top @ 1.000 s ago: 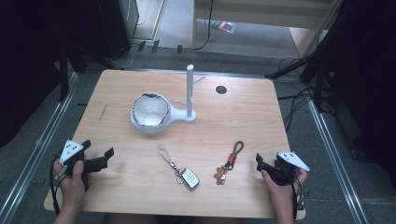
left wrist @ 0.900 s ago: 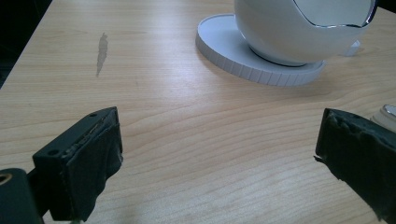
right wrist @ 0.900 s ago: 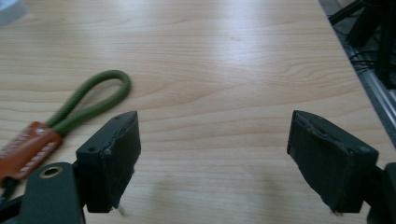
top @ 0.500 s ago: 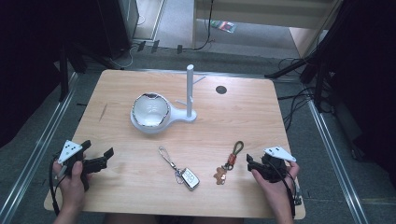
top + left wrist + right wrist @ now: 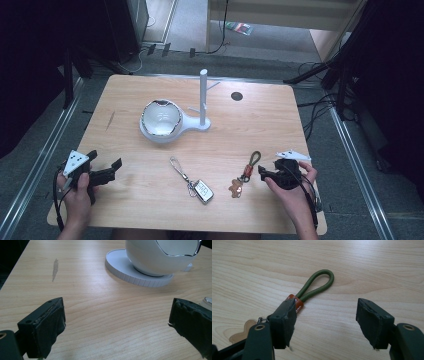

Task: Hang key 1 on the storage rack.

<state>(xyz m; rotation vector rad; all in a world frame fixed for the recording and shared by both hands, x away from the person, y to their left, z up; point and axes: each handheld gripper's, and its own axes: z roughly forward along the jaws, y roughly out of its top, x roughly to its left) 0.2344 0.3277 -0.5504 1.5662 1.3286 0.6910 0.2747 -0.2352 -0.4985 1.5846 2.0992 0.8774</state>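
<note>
2 keychains lay on the table; the right gripper (image 5: 264, 174) had moved in beside the cord keychain (image 5: 315, 287), jaws narrowing but gripping nothing, likely readying a pickup. Left gripper (image 5: 111, 170) waited open.

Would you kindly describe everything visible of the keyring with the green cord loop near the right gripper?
The green cord-loop keyring lies flat on the light wooden table. Its braided olive cord passes into an orange-brown collar, then small metal links lead to a tan, leather-looking charm. The right gripper is beside it, with one pad over the collar in the right gripper view; contact is unclear.
</note>
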